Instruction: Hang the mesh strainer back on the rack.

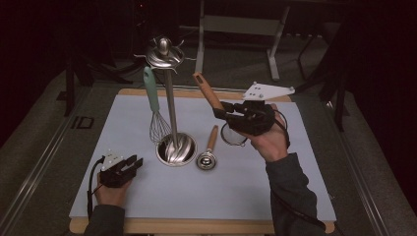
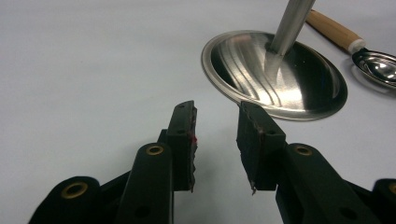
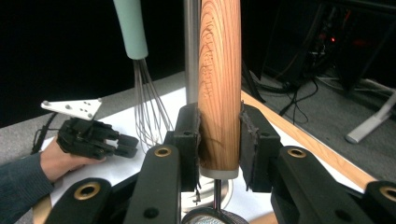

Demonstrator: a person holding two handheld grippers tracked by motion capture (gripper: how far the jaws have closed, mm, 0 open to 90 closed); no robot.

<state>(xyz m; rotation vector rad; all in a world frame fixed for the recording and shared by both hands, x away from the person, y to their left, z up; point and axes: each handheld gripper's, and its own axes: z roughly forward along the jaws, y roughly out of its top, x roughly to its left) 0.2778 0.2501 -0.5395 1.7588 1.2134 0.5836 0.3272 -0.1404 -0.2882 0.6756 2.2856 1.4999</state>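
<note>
Right gripper (image 3: 218, 140) pinching wooden strainer handle (image 3: 219, 79), lifted right of the metal stand (image 1: 171, 105); left gripper (image 2: 215, 140) spread, empty, resting near-left on mat (image 1: 246, 187).

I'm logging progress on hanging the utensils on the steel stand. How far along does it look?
Done: the mint-handled wire whisk already hangs from the steel stand.

In hand: the right claw is shut on the wooden handle of a small mesh strainer, lifted off the table near the stand's top.

Left: the wooden-handled steel scoop lies on the white mat beside the stand's base. The left claw rests open and empty.
</note>
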